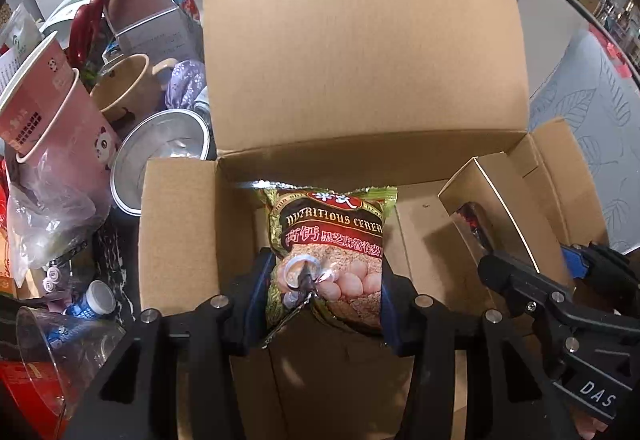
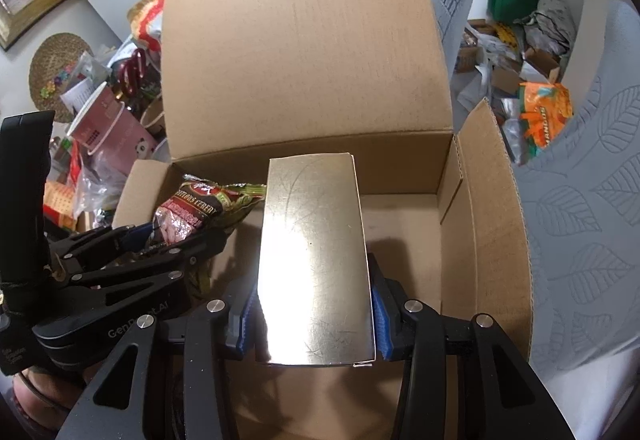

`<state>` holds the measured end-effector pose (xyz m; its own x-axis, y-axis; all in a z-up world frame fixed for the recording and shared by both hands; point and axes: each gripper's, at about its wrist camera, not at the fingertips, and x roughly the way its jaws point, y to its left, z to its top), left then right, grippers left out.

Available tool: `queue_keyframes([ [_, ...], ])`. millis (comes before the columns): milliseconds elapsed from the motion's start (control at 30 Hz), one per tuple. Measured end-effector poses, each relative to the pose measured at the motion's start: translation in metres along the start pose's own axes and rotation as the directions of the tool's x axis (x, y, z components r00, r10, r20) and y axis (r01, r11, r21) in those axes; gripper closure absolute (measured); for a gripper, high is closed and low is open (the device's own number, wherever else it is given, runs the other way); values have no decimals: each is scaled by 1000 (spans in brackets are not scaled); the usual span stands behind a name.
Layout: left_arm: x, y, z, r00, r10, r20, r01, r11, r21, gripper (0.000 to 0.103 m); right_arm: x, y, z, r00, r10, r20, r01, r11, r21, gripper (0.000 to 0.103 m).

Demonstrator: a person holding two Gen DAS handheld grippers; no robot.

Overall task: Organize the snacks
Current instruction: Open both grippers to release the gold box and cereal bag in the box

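My left gripper (image 1: 326,280) is shut on a green and brown cereal packet (image 1: 332,240) and holds it over the left part of an open cardboard box (image 1: 360,39). My right gripper (image 2: 314,320) is shut on a shiny gold carton (image 2: 316,260) and holds it over the middle of the same box (image 2: 304,39). The carton (image 1: 492,199) and right gripper (image 1: 532,272) show at the right of the left wrist view. The cereal packet (image 2: 200,207) and left gripper (image 2: 160,236) show at the left of the right wrist view.
Left of the box lies clutter: pink paper cups (image 1: 52,107), a round foil tin (image 1: 160,159), a tan mug (image 1: 128,83), a small bottle (image 1: 92,300). A grey leaf-patterned cloth (image 2: 580,199) lies to the right, with an orange bag (image 2: 544,111) beyond.
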<state>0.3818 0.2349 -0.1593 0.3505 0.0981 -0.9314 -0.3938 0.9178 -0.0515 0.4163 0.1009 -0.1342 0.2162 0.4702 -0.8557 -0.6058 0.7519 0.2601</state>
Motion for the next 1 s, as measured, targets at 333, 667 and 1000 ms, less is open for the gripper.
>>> queue_keyframes([
  [333,-10,-5,4,1000,25,7,-26,1000,17,29,-3,0,0,998,-61,-31,61,998,-6,56],
  [667,-53,-5,3,997,17,75,-19,999,26,29,-43,12,-4,996,-86,27,86,996,-23,54],
  [1000,-129,-16,-7,980,-4,200,-8,998,56,29,-110,38,-10,985,-102,140,108,993,-37,54],
])
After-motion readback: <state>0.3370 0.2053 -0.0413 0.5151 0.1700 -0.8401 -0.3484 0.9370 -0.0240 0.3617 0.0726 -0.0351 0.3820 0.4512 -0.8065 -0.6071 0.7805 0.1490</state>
